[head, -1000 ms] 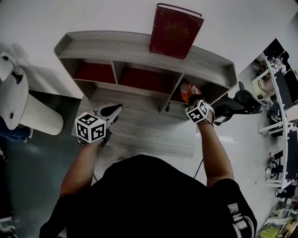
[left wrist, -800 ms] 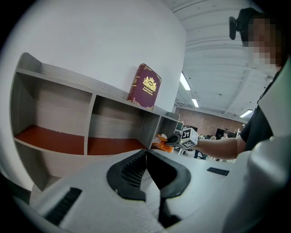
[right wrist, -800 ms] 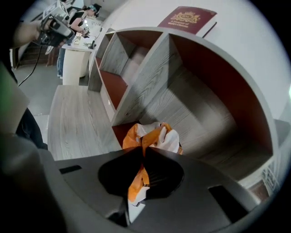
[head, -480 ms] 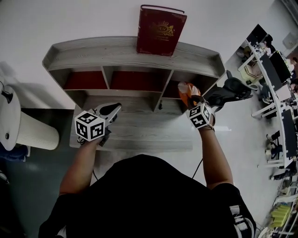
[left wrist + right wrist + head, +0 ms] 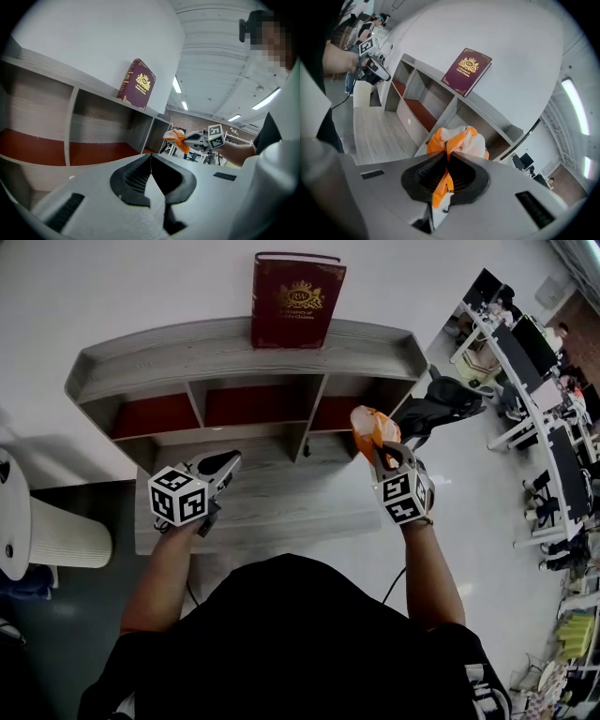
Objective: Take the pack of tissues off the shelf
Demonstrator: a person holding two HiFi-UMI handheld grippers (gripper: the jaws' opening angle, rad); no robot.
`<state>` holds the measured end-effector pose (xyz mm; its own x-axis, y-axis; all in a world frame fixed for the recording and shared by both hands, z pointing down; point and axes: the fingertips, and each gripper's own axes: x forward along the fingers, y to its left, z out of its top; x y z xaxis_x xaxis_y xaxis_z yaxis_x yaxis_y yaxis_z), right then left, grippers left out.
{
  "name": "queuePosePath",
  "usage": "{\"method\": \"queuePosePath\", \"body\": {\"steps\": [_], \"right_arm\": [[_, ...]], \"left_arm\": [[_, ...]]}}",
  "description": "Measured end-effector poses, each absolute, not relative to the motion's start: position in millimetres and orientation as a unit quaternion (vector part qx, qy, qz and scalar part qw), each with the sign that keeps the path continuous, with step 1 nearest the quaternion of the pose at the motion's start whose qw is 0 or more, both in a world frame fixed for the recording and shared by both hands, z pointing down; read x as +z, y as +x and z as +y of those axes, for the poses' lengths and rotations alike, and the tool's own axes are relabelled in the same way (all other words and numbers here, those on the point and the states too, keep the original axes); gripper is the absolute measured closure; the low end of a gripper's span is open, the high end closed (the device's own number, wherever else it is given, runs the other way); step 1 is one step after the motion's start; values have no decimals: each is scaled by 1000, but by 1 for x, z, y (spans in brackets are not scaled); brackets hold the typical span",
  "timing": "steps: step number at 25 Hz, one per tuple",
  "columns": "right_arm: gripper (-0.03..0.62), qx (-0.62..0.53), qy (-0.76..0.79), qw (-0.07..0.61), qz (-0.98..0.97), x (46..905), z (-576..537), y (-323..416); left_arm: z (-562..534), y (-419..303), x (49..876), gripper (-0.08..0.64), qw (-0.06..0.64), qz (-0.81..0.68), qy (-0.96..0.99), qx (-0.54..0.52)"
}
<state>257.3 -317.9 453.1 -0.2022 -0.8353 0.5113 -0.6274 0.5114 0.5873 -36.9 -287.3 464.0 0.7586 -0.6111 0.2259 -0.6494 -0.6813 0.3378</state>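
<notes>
White wall, grey wooden shelf point(image 5: 234, 348), red book point(image 5: 295, 301) standing on top. Head view: the right gripper point(image 5: 378, 454) has the orange-and-white pack of tissues point(image 5: 368, 425) out in front of the right-hand compartment, outside it. Left gripper view: the left gripper point(image 5: 150, 158) is pinched together, nothing between. Right gripper view: jaws clamped on the pack's wrapper.

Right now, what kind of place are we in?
Probably an open-plan office or lab: rows of desks with monitors, ceiling strip lights, and a grey shelf unit with a red book on top.
</notes>
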Motion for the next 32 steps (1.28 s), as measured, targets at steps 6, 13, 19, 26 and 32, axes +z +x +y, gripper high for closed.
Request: {"method": "queuePosePath", "body": {"steps": [6, 13, 19, 26, 32], "right_arm": [[571, -120, 497, 388, -767, 434, -268, 251], [571, -108, 499, 386, -768, 437, -247, 256], [571, -112, 478, 394, -777, 444, -253, 245], [571, -122, 421, 403, -804, 470, -274, 201], [571, -110, 361, 395, -838, 498, -289, 150]], "left_arm": [[-286, -30, 468, 541, 206, -327, 921, 50], [-281, -19, 472, 541, 203, -321, 923, 59], [-273, -30, 481, 541, 210, -339, 915, 61], [-251, -75, 498, 541, 225, -397, 888, 58], [-224, -126, 504, 541, 232, -458, 856, 50]]}}
